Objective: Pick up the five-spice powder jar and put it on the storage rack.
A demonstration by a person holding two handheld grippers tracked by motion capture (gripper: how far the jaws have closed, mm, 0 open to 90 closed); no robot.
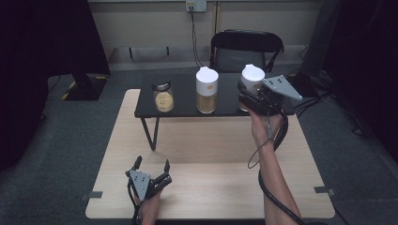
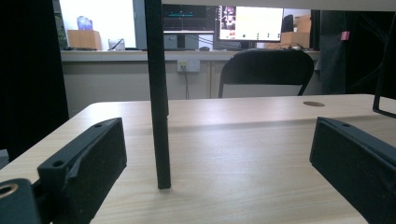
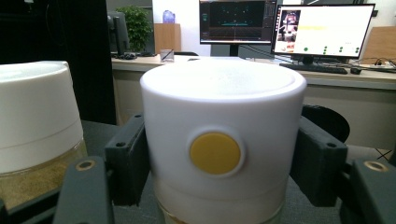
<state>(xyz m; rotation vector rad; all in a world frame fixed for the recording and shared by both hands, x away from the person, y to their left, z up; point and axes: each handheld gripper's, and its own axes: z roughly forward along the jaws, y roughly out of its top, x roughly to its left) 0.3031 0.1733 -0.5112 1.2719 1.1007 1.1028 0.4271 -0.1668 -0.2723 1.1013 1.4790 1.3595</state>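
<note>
- right gripper [image 1: 251,96] hides most of the white-lidded jar [image 1: 252,75], base cut off
- jar upright, on the black shelf [image 1: 183,110], clamped
- left gripper [image 1: 151,165] jaws apart, nothing between

Office-like lab, lit computer monitors [image 3: 322,30] on a back counter [image 2: 187,55], wall sockets [image 1: 196,5]

grippers: black jaws [image 3: 216,186] | grey three-cornered plates | black trailing cables

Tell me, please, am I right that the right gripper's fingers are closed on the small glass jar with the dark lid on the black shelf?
Not quite: the right gripper grips a white-lidded container with a yellow button, as the right gripper view shows. It does stand on the black shelf.
</note>
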